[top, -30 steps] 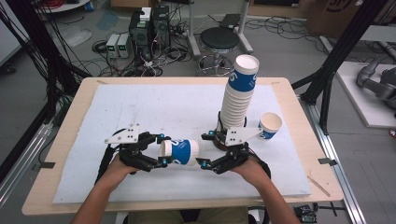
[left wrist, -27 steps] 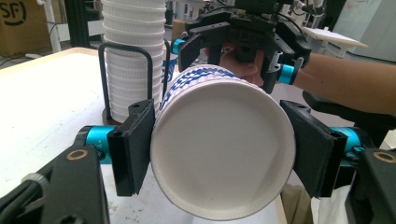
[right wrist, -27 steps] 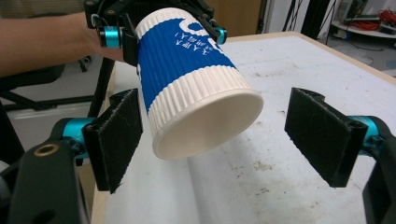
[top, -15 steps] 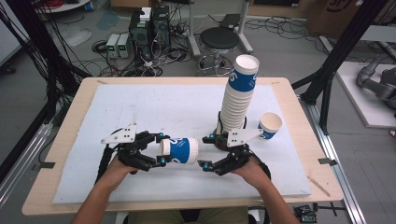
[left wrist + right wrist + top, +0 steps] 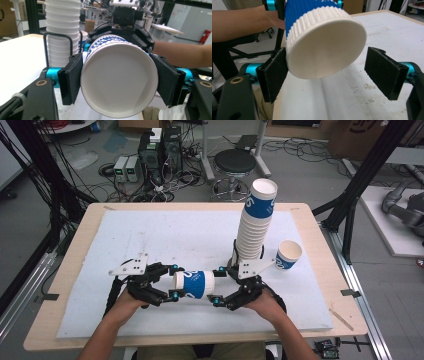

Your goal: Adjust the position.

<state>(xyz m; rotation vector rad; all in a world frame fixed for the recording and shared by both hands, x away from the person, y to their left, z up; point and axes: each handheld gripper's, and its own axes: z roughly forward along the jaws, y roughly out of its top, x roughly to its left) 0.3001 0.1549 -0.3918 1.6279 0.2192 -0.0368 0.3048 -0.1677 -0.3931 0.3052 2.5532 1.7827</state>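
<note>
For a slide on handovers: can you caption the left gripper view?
Left gripper clamps a sideways paper cup at its rim, beside the cup stack.

Between my two claws lies the cup (image 5: 194, 284) on its side, filling the gap, so neither can pass straight across. Just behind my right claw (image 5: 218, 286) rises the tall cup stack (image 5: 255, 226) in its wire holder, blocking that way back. A lone cup (image 5: 288, 255) stands near the stack's right. The white mat (image 5: 165, 237) on the desk (image 5: 80, 235) behind my left claw (image 5: 173, 281) lies bare and wide.
</note>
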